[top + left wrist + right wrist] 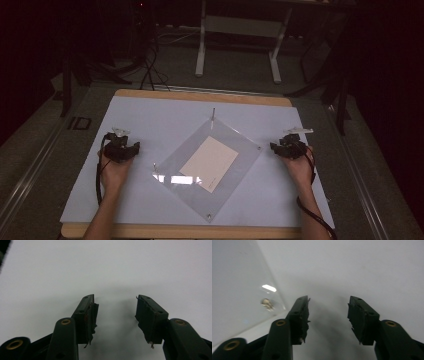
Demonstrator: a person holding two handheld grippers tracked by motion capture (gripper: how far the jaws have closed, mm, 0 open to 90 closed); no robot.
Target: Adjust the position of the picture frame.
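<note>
Clear acrylic frame [227, 165] is lying flat mid-table on the pale blue mat [150, 115], rotated into a diamond, one corner pointing near, one far. A beige card [210, 164] is being sandwiched inside it, roughly centred; a ceiling light glare is being reflected off the near-left part of the sheet. Small metal standoffs are being seen at the corners: one at the near corner [208, 217], one at the right corner [259, 147], also picked up in the right gripper view [266, 303] just left of the jaws. A thin pin-like part [213, 115] is lying just beyond the far corner, likely a fastener set aside; too small to be told for sure. The diamond placement is probably being used so that a corner is offered to each side. Left gripper [121, 147] is being held over bare mat well left of the frame, jaws spread with nothing between them [115, 315]. Right gripper [289, 146] is being held near the frame's right corner, not touching, jaws likewise spread and empty [328, 315]. Both forearms are being brought in from the near edge, wrists low, grippers angled forward and down, roughly mirrored. No contact with the frame is being made yet; the right corner standoff is judged the likeliest first target.
</note>
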